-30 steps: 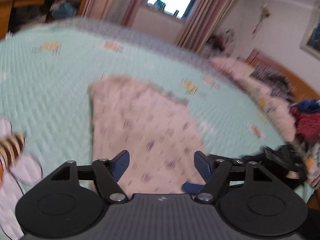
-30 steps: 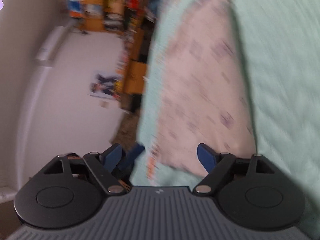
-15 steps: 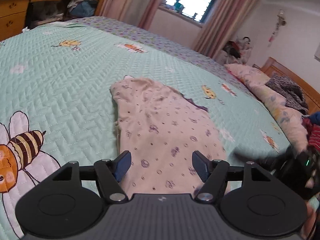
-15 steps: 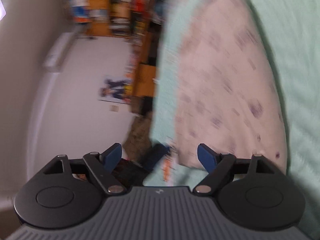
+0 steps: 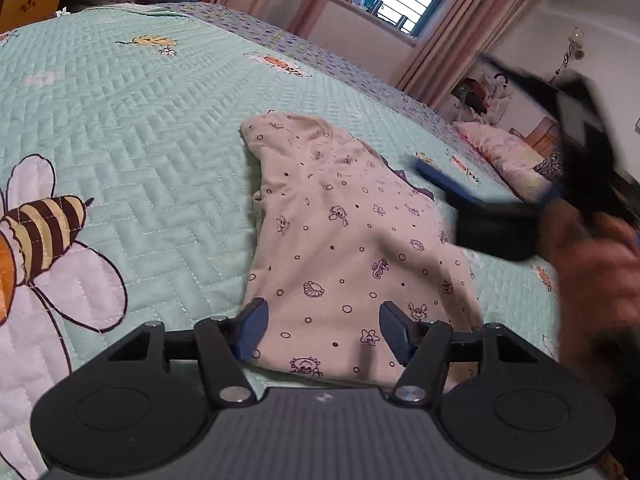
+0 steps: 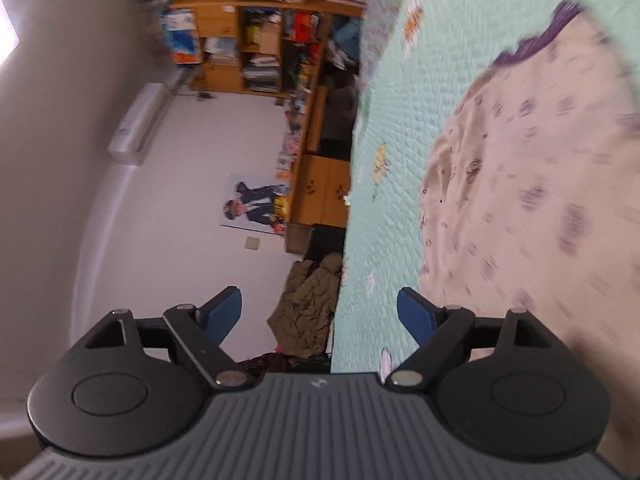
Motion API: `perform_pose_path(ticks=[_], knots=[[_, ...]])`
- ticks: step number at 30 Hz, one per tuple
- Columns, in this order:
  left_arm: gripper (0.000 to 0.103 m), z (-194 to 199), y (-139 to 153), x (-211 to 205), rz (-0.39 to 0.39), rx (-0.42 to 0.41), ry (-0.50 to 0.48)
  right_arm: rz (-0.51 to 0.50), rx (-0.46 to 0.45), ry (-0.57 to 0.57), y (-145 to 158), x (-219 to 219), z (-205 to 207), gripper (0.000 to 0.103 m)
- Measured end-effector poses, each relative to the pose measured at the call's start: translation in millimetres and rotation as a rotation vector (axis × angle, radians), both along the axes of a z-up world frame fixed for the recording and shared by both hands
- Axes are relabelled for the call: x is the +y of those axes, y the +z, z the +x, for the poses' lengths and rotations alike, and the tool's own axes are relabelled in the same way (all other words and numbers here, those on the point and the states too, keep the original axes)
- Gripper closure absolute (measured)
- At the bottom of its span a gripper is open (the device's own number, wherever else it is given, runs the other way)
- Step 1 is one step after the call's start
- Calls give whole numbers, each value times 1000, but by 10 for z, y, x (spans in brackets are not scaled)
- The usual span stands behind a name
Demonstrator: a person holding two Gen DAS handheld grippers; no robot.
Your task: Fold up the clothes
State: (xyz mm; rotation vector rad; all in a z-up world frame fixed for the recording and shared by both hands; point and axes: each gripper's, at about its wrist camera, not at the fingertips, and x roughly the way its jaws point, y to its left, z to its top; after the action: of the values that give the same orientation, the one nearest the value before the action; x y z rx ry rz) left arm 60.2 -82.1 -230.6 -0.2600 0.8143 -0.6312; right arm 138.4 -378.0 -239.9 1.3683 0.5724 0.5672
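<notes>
My left gripper (image 5: 320, 330) dips toward the near hem of the cream printed garment (image 5: 340, 248) on the bed (image 5: 140, 120), jaws closing, pads not yet on cloth — my right gripper (image 6: 320, 312) has swung clear, opening, empty — next fold pending.

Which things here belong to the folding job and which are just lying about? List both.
For the job:
- garment, cream, printed, lying on the quilt
- left tongs, closing, over its near hem, not pinching it
- right tongs, opening, nothing between them

Lying about:
- quilt
- pillow
- shelves
- poster
- olive coat
</notes>
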Motion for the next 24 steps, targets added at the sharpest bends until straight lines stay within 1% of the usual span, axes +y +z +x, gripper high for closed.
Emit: perform_pose_path(ticks=[3,4,6,7,8,10,11,13,14,16,17,18,19,21,22,24], knots=[[38,-8,1,-45,25,-17,-17,-4,90,40,-133,312,540,17],[37,-15,-1,-44,24,-17,-18,-28,126,71,-164,401,652,18],[36,-25,1,-23,9,-10,-17,-121,206,131,-166,539,792,19],[36,-30,22,1,-6,-6,-16,-155,214,154,-120,589,840,18],[35,-35,51,27,-23,0,-13,-159,170,163,-18,597,853,18],[32,-48,115,56,-63,-12,-20,-135,57,157,169,554,840,18],[32,-37,135,53,-77,-22,-29,-138,47,148,186,530,849,17],[30,15,141,29,-99,-32,-44,-157,89,150,121,523,943,16],[30,63,104,13,-96,-23,-43,-167,111,151,89,519,990,16],[32,144,-32,15,-92,20,-23,-205,167,135,-28,471,1156,16],[33,154,-65,43,-103,35,-14,-215,195,119,-86,415,1244,17],[33,145,-72,86,-123,45,-6,-193,215,100,-126,337,1301,18],[32,129,-52,112,-133,45,-6,-149,216,75,-129,246,1322,17],[31,96,26,137,-141,32,-18,-77,158,38,-46,85,1258,16],[30,105,62,134,-148,20,-24,-56,135,27,-18,15,1205,16],[28,166,113,103,-160,-3,-35,-38,121,13,-5,-111,1079,16]])
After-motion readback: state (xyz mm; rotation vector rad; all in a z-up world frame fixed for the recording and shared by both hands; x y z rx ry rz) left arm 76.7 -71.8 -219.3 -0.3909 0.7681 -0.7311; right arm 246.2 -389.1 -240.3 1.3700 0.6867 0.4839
